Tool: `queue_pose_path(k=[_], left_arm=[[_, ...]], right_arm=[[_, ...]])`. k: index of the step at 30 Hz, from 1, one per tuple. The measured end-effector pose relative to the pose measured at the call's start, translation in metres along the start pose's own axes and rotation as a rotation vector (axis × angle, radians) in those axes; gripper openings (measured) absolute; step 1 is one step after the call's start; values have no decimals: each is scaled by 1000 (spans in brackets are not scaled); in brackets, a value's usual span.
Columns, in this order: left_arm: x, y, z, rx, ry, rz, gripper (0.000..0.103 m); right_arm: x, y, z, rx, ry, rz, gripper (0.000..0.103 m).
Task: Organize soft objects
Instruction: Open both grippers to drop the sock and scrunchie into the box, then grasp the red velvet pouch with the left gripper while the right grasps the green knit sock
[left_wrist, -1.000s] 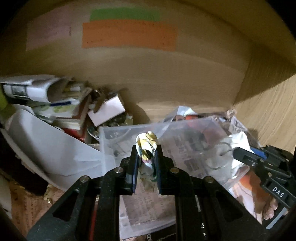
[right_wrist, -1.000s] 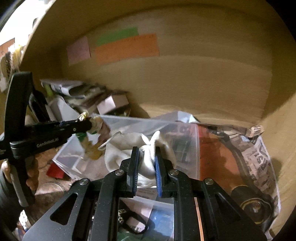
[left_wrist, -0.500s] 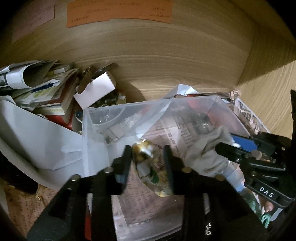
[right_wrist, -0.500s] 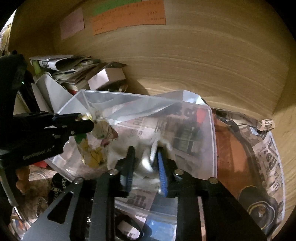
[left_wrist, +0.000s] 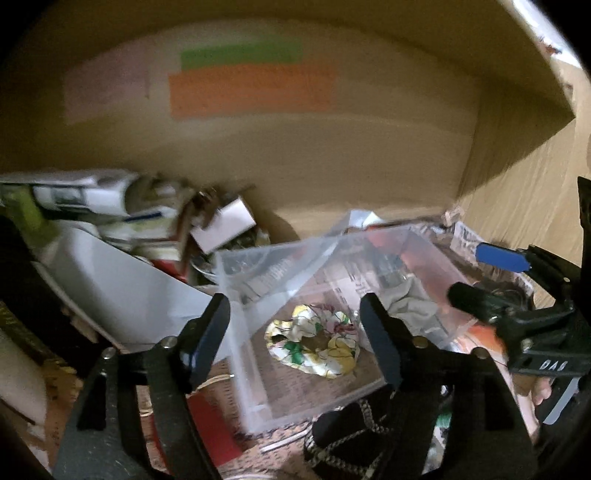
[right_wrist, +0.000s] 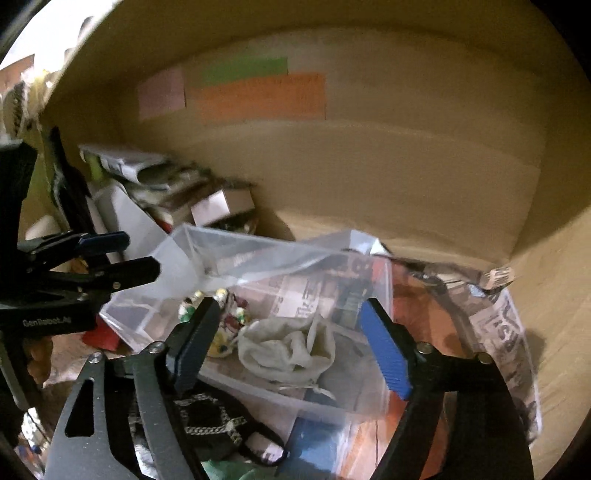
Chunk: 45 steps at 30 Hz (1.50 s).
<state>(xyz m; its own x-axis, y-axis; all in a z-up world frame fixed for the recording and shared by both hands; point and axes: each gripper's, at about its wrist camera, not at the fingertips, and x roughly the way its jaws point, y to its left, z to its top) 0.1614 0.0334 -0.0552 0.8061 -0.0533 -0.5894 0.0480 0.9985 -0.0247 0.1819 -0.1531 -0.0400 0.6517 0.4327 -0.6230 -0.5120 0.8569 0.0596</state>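
Hovering over the clear plastic bin (left_wrist: 255, 369), left tool (left_wrist: 295, 332) has its jaws spread wide, nothing held; right tool (right_wrist: 291, 347) likewise wide open and empty. Floral scrunchie (left_wrist: 314, 345) lies on the bin floor, off-white cloth (right_wrist: 291, 350) just beside it, both inside. Risk, as I judge it: a tool dipping back in could clip the thin bin wall and tip or drag the bin, spilling both. Room is tight: paper clutter (left_wrist: 110, 221) crowds the left, wooden back wall (right_wrist: 369, 177) close behind, newspaper (right_wrist: 509, 332) to the right; open room mainly above.
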Motion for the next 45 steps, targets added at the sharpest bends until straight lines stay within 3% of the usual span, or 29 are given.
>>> queue_pose_path(k=[4,11,19,26,41,45], left_arm=[[-30,8,-4,-3,-60,35,89],[-66,26,-26,-17,-99,107,99],[-60,53,-73,-51,17,189,99],[-25,78,-100,-131,157,199,99],[45,102,-99,-233,319,147,99],[45,100,-99,-223,308,145,90]], right_arm=[[-24,1,-1,11,-57,2,83],[-55,7,-17,18,-89,6,84],[-68,14,-55,51,-52,1,85],[-62,12,-84,111,20,6,85],[-42,15,-109,165,115,38,85],[-33,12,-110,175,131,56,83]])
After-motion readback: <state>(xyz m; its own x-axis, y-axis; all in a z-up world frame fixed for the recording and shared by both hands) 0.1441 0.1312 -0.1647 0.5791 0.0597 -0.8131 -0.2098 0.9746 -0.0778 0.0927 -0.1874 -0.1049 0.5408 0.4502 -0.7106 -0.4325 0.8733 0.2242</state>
